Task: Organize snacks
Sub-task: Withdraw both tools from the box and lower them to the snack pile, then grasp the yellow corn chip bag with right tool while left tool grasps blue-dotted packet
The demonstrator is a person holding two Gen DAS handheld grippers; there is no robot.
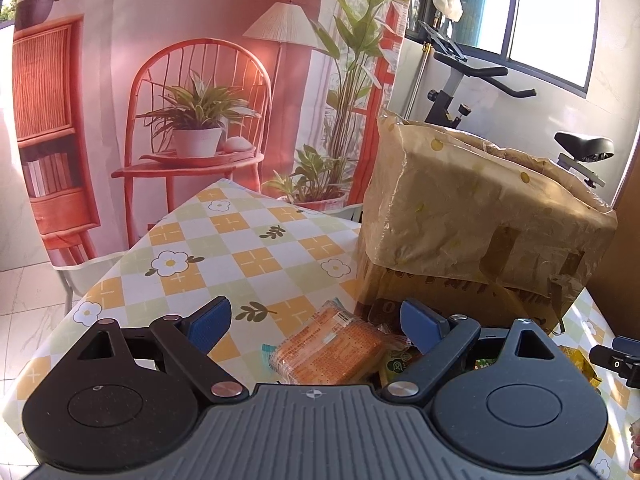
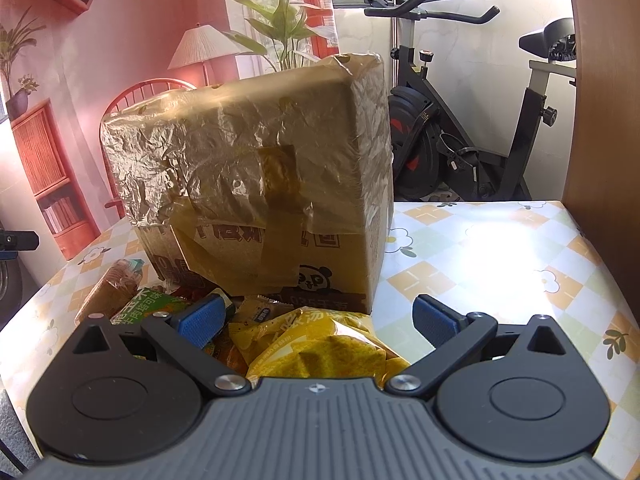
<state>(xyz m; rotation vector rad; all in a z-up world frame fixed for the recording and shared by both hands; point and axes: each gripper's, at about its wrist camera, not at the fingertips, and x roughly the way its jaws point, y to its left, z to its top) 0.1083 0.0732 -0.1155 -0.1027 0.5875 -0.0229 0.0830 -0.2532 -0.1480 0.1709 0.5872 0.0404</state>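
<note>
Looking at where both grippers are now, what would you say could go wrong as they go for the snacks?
1. The left gripper, open, straddles the orange cracker pack; squeezing hard could crush the crackers.
2. The right gripper, open over the yellow snack bag, may pinch only loose film, letting the bag slip.
3. Snacks lie heaped against the cardboard box, so lifting one could drag its neighbours.

1 tall cardboard box wrapped in crinkled clear plastic [image 2: 256, 184] stands at 12 o'clock. 1 orange biscuit pack [image 1: 332, 344], 1 yellow crisp bag [image 2: 320, 344] and 1 green snack packet [image 2: 148, 308] show; more wrappers lie beneath, uncountable. 1 black exercise bike [image 2: 460, 128] stands at 1 o'clock.
</note>
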